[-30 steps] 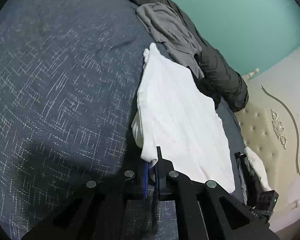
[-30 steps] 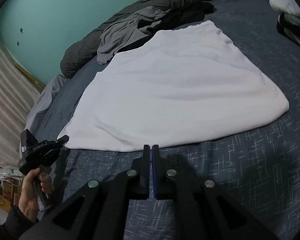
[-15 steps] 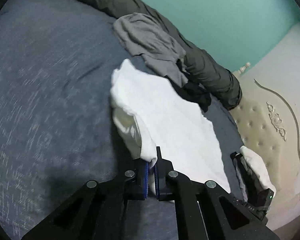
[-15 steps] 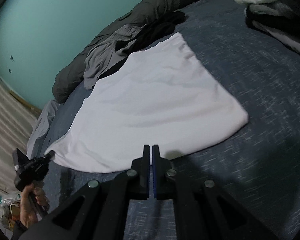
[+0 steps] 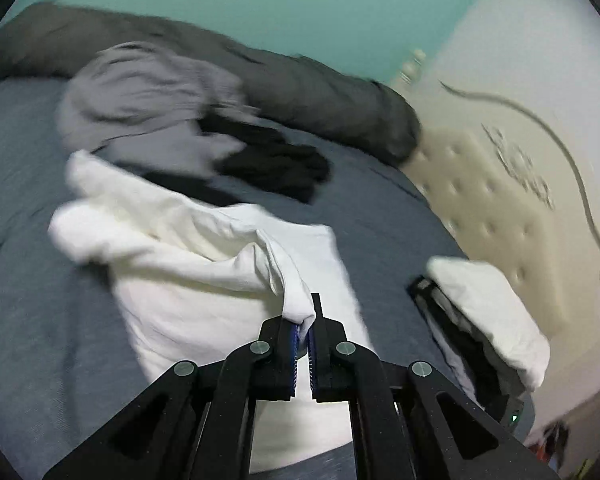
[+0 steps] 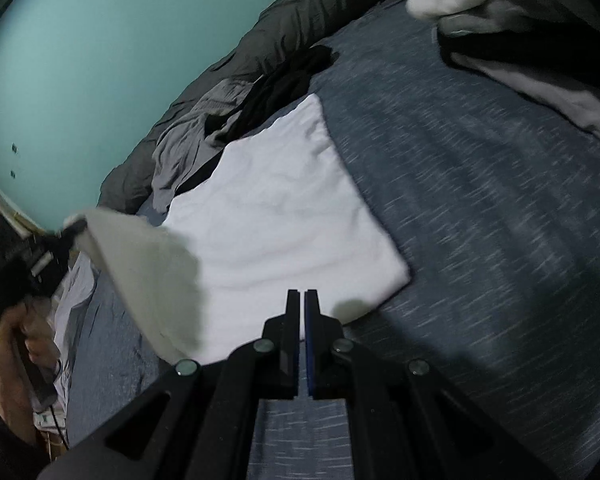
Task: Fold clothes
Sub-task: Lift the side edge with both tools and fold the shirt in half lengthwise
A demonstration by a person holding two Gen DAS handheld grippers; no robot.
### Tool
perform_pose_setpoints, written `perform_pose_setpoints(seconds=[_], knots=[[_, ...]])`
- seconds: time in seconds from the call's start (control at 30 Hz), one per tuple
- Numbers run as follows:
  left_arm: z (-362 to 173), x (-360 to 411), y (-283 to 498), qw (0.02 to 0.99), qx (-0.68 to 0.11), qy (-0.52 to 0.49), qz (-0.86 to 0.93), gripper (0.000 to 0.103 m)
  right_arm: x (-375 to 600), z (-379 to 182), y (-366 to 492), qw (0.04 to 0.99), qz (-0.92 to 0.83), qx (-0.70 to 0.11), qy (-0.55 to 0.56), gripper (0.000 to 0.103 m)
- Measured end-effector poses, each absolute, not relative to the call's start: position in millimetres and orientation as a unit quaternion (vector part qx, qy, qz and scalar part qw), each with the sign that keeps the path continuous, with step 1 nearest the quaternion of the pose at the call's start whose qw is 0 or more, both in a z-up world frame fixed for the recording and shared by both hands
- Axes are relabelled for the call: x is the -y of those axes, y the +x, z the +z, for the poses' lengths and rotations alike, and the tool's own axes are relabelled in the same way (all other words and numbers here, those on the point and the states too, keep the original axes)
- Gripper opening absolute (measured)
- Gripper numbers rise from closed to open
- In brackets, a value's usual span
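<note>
Your left gripper (image 5: pixel 303 330) pinches a corner of the white cotton garment (image 6: pixel 284 216), lifting that end off the blue-grey flecked bed (image 6: pixel 480 200), seemingly to carry it across the flat remainder for a fold. The garment's long axis runs from you toward the teal wall (image 6: pixel 100 40). Your right gripper (image 6: pixel 302 300) hovers at its near edge, fingers pressed together, holding nothing.

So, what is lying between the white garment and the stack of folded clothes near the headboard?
Only bare bedspread separates the white garment from the folded stack; the left wrist view shows it.
</note>
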State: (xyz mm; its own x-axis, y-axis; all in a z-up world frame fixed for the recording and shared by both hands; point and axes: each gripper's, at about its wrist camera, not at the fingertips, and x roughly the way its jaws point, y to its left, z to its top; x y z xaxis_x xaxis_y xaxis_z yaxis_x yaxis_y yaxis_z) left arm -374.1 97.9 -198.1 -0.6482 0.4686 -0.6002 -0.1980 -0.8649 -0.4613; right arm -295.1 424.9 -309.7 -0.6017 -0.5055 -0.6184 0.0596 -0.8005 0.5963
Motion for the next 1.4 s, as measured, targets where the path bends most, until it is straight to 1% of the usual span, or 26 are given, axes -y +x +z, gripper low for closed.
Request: perform_pose_setpoints(seconds=[0.1,0.3,0.4,0.53,0.6,0.63,0.67,0.7,0.77,0.83,0.87,0.9,0.93,0.97,1.13,1.23,1.27,1.3,1.37,1.4], knots=[[-211.6,-165.7,-384.8,0.231,0.138,-0.406,0.873,0.004,-440.8,-308.5,-295.6,0.156,-0.855,0.276,0.409,0.002],[-282.8,-246.4,-373.9,0.269,0.074,-0.484,0.83,0.003,-465.1,-304.9,-296.8,0.137,-0.863,0.279,0.399,0.002],[-306.7,-256.2,-365.1,0.266,0.058,-0.504,0.82,0.004,-472.6,-306.0,-300.3,0.135,-0.861,0.287,0.398,0.002],[-311.9,-249.7,-360.5,0.26,0.053,-0.507,0.82,0.005,-471.1,-307.2,-306.6,0.138,-0.857,0.295,0.399,0.002],[-306.3,-243.3,-355.6,0.261,0.054,-0.502,0.823,0.008,-466.5,-306.9,-309.5,0.148,-0.855,0.297,0.399,0.002],[-303.5,-240.0,-353.2,0.261,0.054,-0.5,0.824,0.016,-464.0,-306.6,-311.1,0.153,-0.854,0.298,0.399,0.002],[-300.7,-236.8,-350.8,0.262,0.055,-0.497,0.825,0.031,-461.4,-306.3,-312.8,0.159,-0.852,0.3,0.398,0.002],[-295.9,-230.6,-347.0,0.262,0.055,-0.492,0.828,0.036,-459.1,-305.8,-314.4,0.165,-0.851,0.301,0.397,0.002],[-286.5,-214.8,-336.9,0.257,0.06,-0.48,0.837,0.038,-455.1,-303.7,-317.6,0.173,-0.852,0.303,0.391,0.003],[-282.1,-195.3,-327.7,0.24,0.056,-0.473,0.846,0.038,-450.8,-302.0,-321.6,0.183,-0.85,0.304,0.389,0.009],[-282.6,-185.1,-323.7,0.229,0.052,-0.471,0.85,0.038,-448.6,-301.2,-323.5,0.187,-0.849,0.305,0.388,0.023],[-284.7,-176.2,-321.2,0.218,0.049,-0.472,0.853,0.038,-446.3,-300.7,-325.5,0.192,-0.849,0.304,0.388,0.04],[-287.9,-168.0,-319.7,0.207,0.047,-0.475,0.854,0.038,-443.4,-300.9,-327.3,0.194,-0.848,0.3,0.391,0.044],[-292.6,-156.9,-318.3,0.193,0.047,-0.479,0.855,0.038,-440.6,-301.1,-329.2,0.197,-0.848,0.296,0.393,0.044],[-309.5,-112.1,-315.2,0.15,0.077,-0.491,0.854,0.038,-426.2,-304.0,-337.9,0.201,-0.849,0.269,0.408,0.044],[-318.6,-93.6,-315.3,0.151,0.126,-0.495,0.847,0.038,-421.8,-308.6,-340.8,0.204,-0.848,0.261,0.414,0.044],[-322.0,-87.8,-315.7,0.154,0.146,-0.496,0.842,0.038,-421.2,-309.6,-341.3,0.205,-0.848,0.26,0.414,0.042],[-325.4,-83.7,-315.9,0.154,0.16,-0.497,0.839,0.038,-421.7,-309.0,-341.0,0.204,-0.849,0.261,0.412,0.031],[-332.0,-79.1,-315.9,0.154,0.178,-0.5,0.834,0.038,-422.7,-308.0,-340.5,0.203,-0.851,0.261,0.408,0.013],[-335.2,-78.4,-316.0,0.156,0.183,-0.502,0.831,0.038,-423.2,-307.5,-340.2,0.203,-0.852,0.262,0.405,0.009]])
